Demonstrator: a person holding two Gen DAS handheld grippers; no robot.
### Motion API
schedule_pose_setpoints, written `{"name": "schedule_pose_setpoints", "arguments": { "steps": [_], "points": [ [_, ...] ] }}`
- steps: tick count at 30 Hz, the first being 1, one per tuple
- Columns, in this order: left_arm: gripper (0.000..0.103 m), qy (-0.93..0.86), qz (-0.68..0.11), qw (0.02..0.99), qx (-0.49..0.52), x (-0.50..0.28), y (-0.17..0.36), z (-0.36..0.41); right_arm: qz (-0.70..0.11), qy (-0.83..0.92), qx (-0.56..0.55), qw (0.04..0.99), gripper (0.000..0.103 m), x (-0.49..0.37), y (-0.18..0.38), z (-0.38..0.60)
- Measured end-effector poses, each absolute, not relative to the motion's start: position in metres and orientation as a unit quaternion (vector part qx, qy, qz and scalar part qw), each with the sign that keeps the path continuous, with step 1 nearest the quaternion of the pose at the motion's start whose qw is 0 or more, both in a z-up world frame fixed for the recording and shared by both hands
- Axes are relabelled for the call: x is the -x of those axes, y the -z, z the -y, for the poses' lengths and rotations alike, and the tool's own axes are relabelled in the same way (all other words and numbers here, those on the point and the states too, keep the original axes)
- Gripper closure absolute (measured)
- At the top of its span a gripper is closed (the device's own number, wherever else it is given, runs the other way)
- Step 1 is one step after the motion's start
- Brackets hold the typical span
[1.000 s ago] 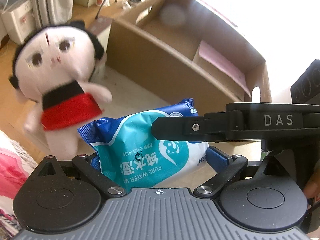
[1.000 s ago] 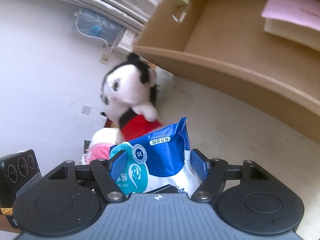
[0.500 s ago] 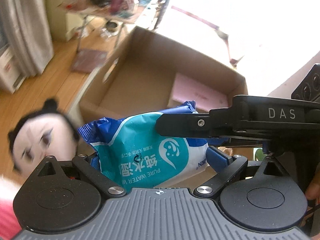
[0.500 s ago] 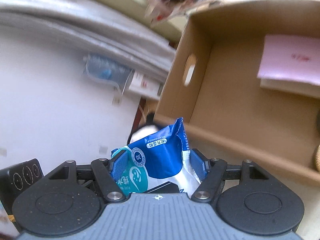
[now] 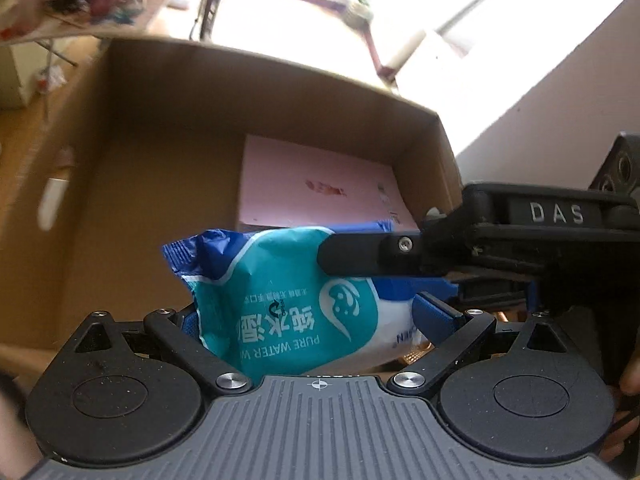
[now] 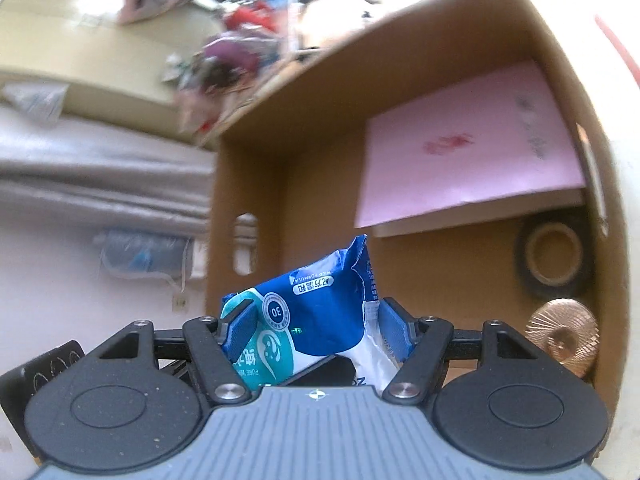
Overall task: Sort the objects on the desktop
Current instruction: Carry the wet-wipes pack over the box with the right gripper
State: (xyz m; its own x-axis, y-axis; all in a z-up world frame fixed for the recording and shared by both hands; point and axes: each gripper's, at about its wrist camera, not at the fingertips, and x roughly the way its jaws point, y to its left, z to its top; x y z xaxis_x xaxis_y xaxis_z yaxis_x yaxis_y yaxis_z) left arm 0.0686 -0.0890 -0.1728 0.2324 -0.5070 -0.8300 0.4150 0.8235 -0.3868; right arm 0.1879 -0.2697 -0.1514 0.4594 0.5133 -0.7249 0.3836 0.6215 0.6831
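Both tongs clamped on one item: wet wipes pack (image 5: 288, 300), held jointly, up in the air over the open cardboard box (image 5: 168, 128)
Left gripper (image 5: 320, 312): blue pads pressed on the pack's two long sides, near end of the pack buried between the jaws
Right gripper (image 6: 316, 332): pads closed on the same wet wipes pack (image 6: 316, 320) at its dark blue crimped end; seen in the left wrist view entering from the right, one black finger lying across the pack's upper face
Long axis of the pack: runs left to right across the left wrist view, crimped seal ends at far left and at right under the right finger; printed face up toward the camera, text upside down to it
Seen from the right wrist, the same axis runs away from the camera, torn-looking crimp pointing up and far
Neither hand nearer than the other: both already on the pack, grips crossing each other
Relation that matters for the drop (judgement): pack sits above the box floor, bare brown cardboard directly below and to the left, so straight down is the free direction
Farther in the box: pink book (image 5: 316, 184) lying flat against the far right wall; in the right wrist view, tape roll (image 6: 554, 252) and copper-coloured disc (image 6: 562, 340) near the right wall, apart from the pack
Beyond the box: blurred room clutter, not readable
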Motion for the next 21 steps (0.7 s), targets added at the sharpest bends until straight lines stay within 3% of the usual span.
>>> {"name": "schedule_pose_setpoints", "arguments": {
  "steps": [7,12,21],
  "points": [
    [0.000,0.325,-0.558,0.763,0.037,-0.084,0.206,0.108,-0.518,0.015,-0.459,0.722,0.036,-0.182,0.181,0.288],
    [0.001,0.295,-0.581,0.758,-0.029,-0.084,0.236,0.122,-0.523,0.038,-0.473,0.708,0.037,-0.180,0.196,0.300],
    [0.000,0.283,-0.584,0.759,0.052,-0.086,0.212,0.088,-0.527,0.050,-0.450,0.719,0.037,-0.183,0.186,0.301]
  ]
}}
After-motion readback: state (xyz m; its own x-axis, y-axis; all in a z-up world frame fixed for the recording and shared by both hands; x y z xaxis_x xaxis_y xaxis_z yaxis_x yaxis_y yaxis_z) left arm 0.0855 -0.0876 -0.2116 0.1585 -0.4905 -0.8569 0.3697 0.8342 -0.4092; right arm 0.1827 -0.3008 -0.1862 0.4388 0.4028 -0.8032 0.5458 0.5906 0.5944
